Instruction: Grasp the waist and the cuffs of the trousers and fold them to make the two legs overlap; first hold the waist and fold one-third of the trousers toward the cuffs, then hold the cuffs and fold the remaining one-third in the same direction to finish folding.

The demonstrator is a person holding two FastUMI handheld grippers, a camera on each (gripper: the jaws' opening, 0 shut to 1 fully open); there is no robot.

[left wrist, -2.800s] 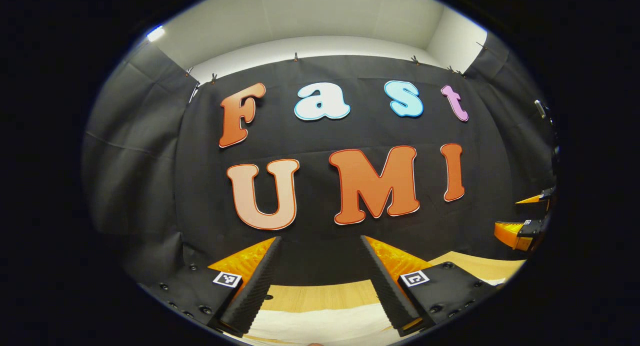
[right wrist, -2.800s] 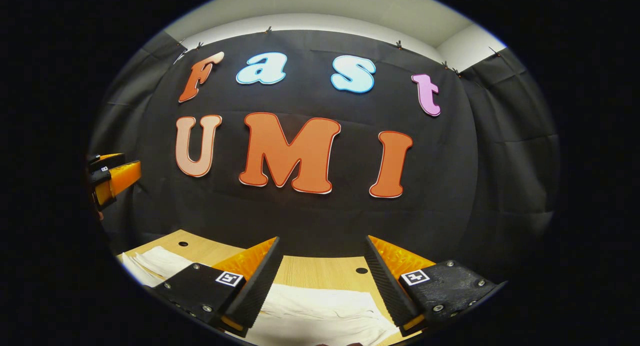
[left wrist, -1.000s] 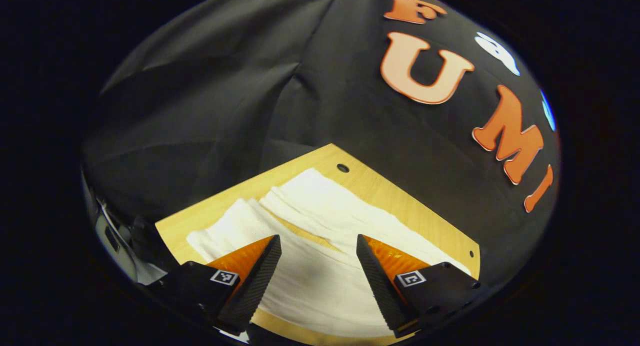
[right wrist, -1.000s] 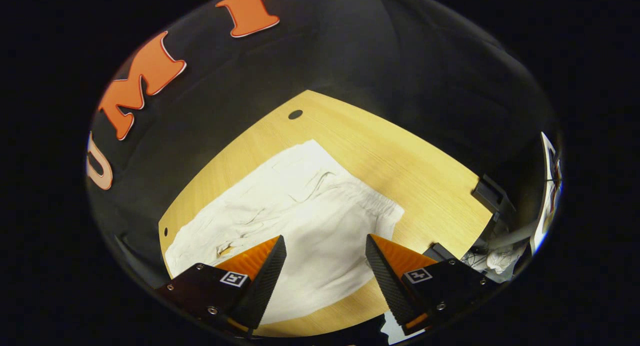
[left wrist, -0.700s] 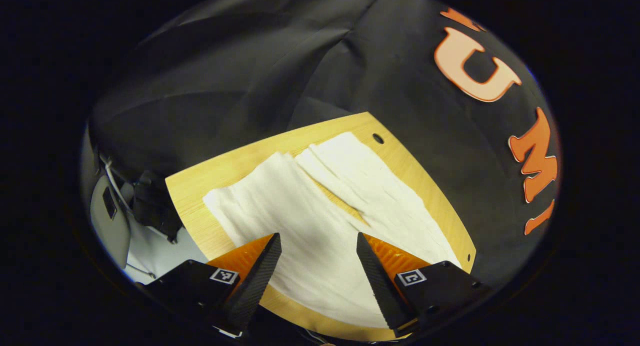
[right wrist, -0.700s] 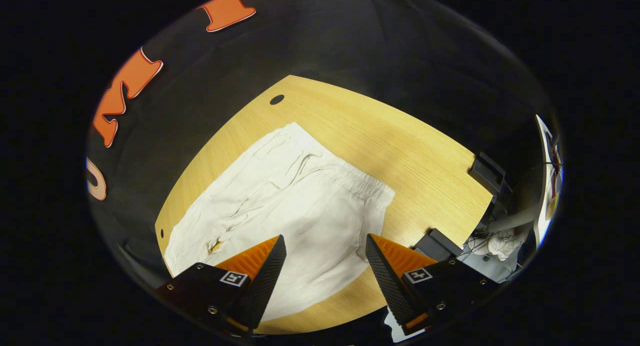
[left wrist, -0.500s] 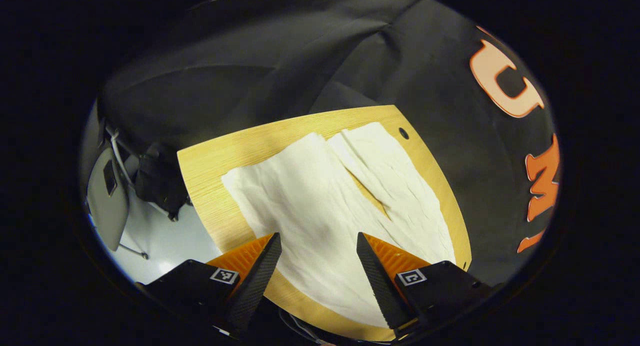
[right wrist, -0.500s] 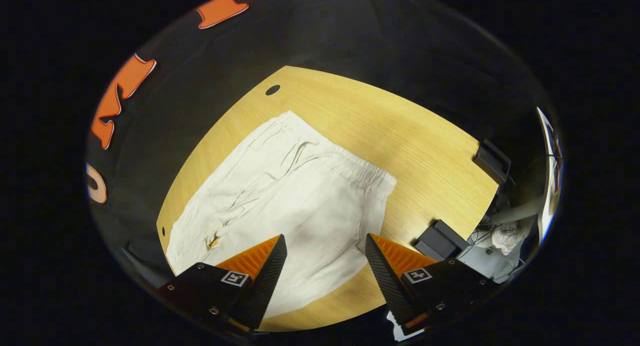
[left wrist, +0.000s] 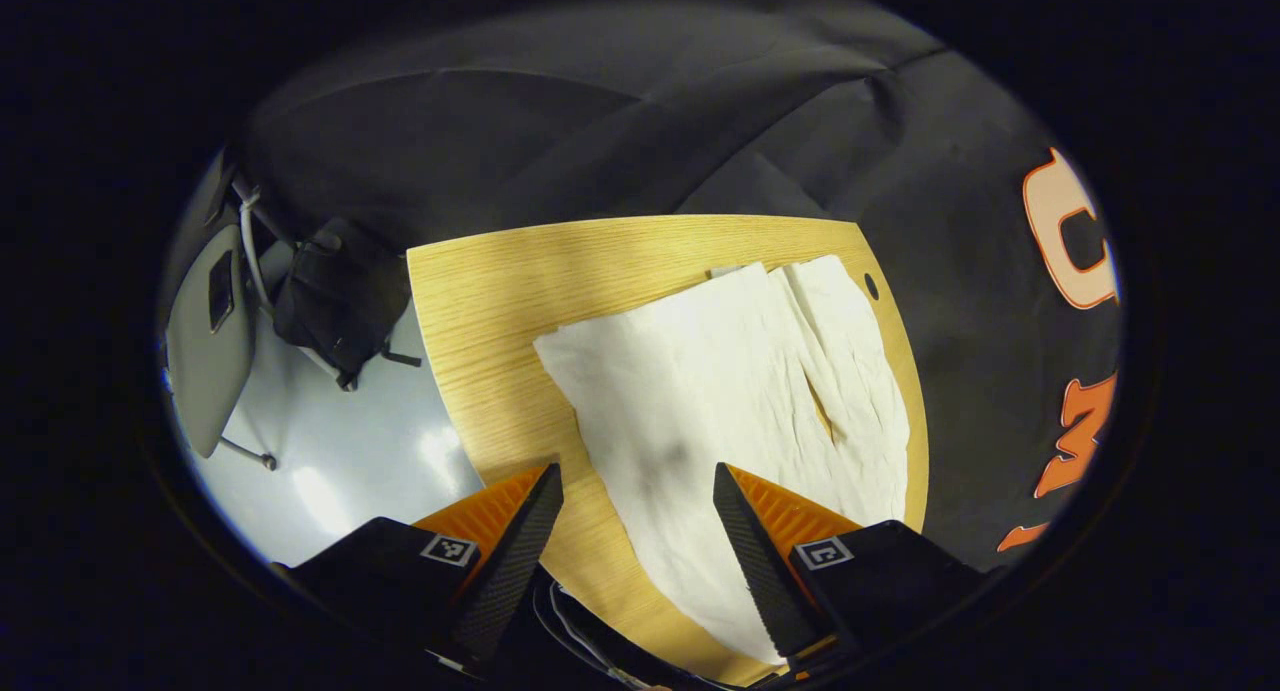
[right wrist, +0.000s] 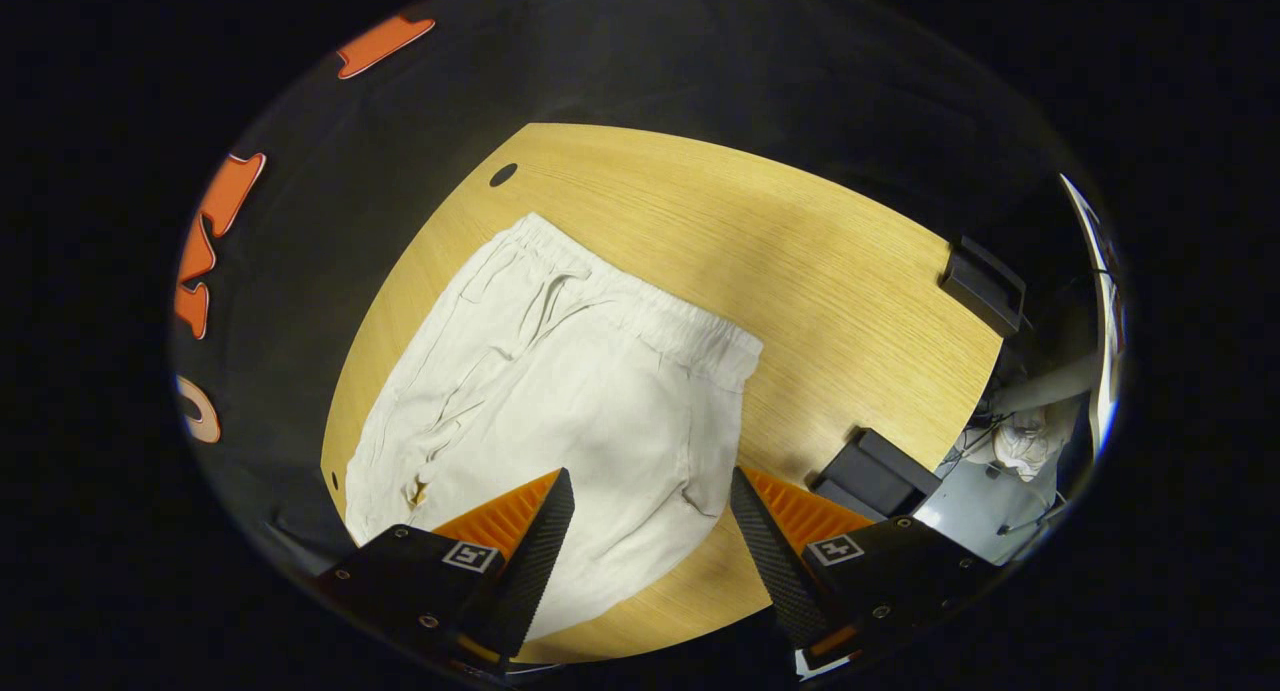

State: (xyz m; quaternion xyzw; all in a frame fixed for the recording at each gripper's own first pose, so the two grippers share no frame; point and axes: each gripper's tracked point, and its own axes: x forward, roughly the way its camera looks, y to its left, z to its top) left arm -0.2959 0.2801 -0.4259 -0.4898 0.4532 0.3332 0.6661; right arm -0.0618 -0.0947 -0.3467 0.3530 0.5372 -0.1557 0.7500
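Observation:
White trousers lie spread flat on a wooden table. The left gripper view looks down on the two legs (left wrist: 730,391), side by side, with their cuffs (left wrist: 680,306) at the far end. My left gripper (left wrist: 638,546) hangs open above the near leg, touching nothing. The right gripper view holds the waist end (right wrist: 560,371), with its gathered elastic waistband (right wrist: 650,316) facing the bare wood. Over the near edge of the seat my right gripper (right wrist: 650,551) is open too, nothing between its fingers.
The wooden table (right wrist: 800,271) has bare wood beyond the waistband and a black clamp block on its edge (right wrist: 985,276), another (right wrist: 875,471) nearer my right gripper. Past the table's left end, a pale floor (left wrist: 340,441) and a dark bag (left wrist: 335,291). Black cloth walls stand behind.
Both grippers tipped down from facing the back wall to looking onto the table. The left swung over the leg end, the right over the waist end. Both stayed open.

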